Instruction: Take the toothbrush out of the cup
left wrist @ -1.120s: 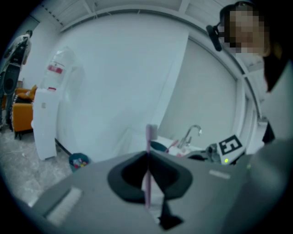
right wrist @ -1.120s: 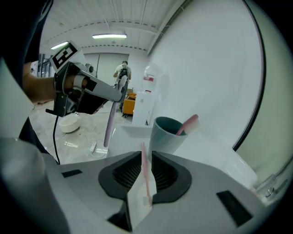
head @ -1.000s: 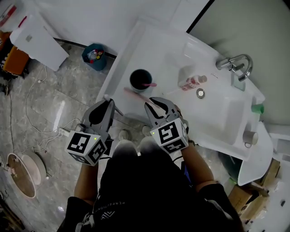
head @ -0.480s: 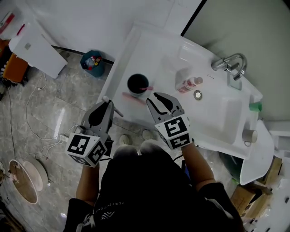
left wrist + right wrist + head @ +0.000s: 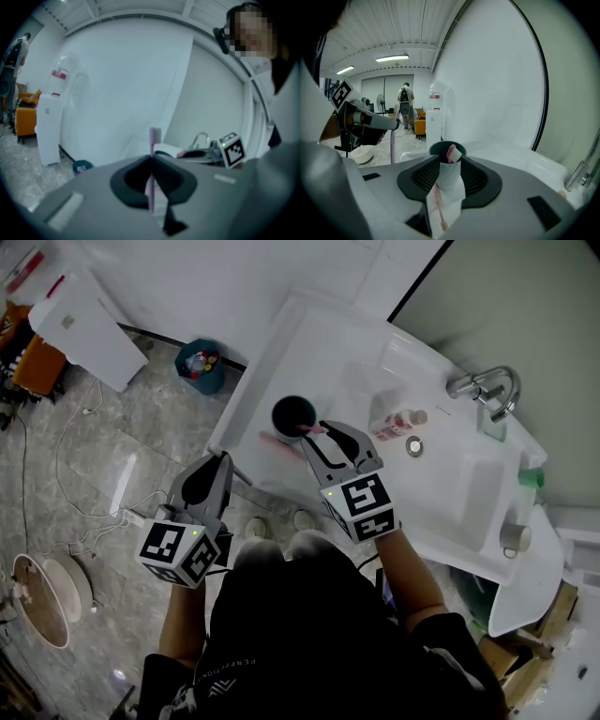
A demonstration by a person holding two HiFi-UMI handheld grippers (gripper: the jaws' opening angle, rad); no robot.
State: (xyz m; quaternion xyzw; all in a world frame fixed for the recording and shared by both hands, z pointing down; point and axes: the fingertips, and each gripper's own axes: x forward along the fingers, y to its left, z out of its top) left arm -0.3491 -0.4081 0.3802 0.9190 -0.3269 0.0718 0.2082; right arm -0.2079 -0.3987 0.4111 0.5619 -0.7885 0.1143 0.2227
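A dark cup [image 5: 292, 414] stands near the left end of the white sink counter [image 5: 328, 343], with a pink toothbrush head [image 5: 313, 429] poking over its rim. A second pink toothbrush [image 5: 279, 443] lies flat on the counter beside the cup. My right gripper [image 5: 325, 435] reaches in from the front. Its jaws are opening, and the cup [image 5: 446, 161] stands just ahead of the tips with no pad pressing on it. My left gripper [image 5: 218, 463] hangs off the counter's front edge, shut on a thin pink toothbrush [image 5: 153, 140] that stands upright between its jaws.
A bottle with a red label [image 5: 398, 420], a drain [image 5: 413, 445] and a chrome tap [image 5: 487, 385] lie to the right. On the floor sit a blue bin [image 5: 202, 365], a white appliance [image 5: 80, 329] and loose cables [image 5: 84, 521].
My right gripper has moved forward to the cup and its jaws have spread wider. The left gripper has stayed about where it was, still shut.
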